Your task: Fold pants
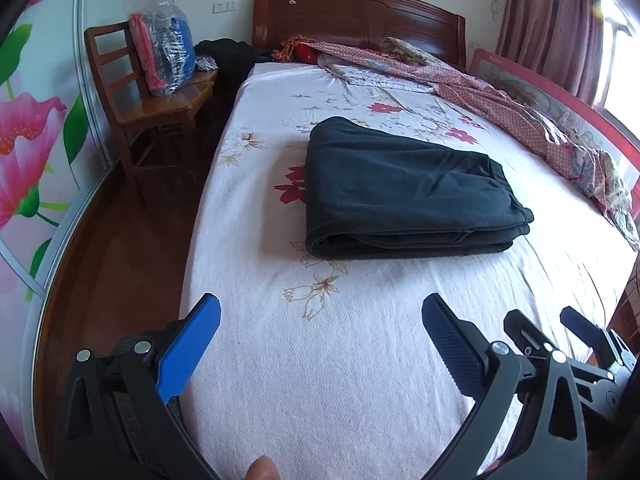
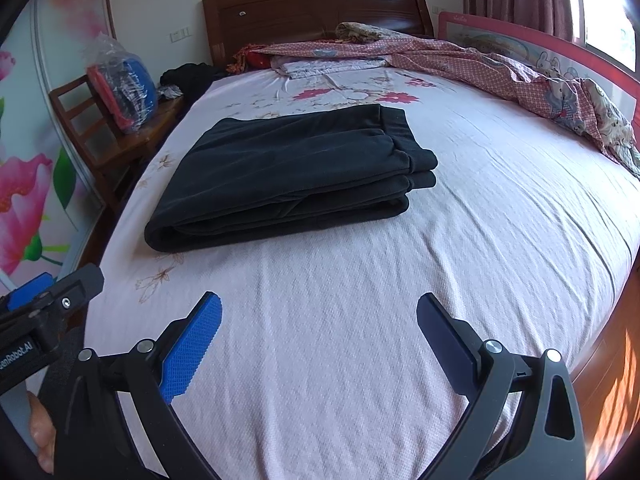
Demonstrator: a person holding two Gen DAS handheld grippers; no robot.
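The dark pants [image 1: 404, 190] lie folded in a compact layered rectangle on the pale floral bed sheet [image 1: 320, 360]; they also show in the right wrist view [image 2: 288, 176]. My left gripper [image 1: 320, 312] is open and empty, held above the sheet near the foot of the bed, well short of the pants. My right gripper [image 2: 320, 312] is open and empty, also short of the pants. The right gripper shows at the lower right of the left wrist view [image 1: 552, 328]; the left gripper's body [image 2: 52, 300] shows at the left edge of the right wrist view.
A crumpled red patterned quilt [image 1: 520, 120] lies along the far right side by a pink bed rail [image 2: 540, 48]. A wooden headboard [image 1: 352, 20] stands at the back. A wooden chair [image 1: 152, 100] with a plastic bag of clothes [image 1: 164, 48] stands left of the bed.
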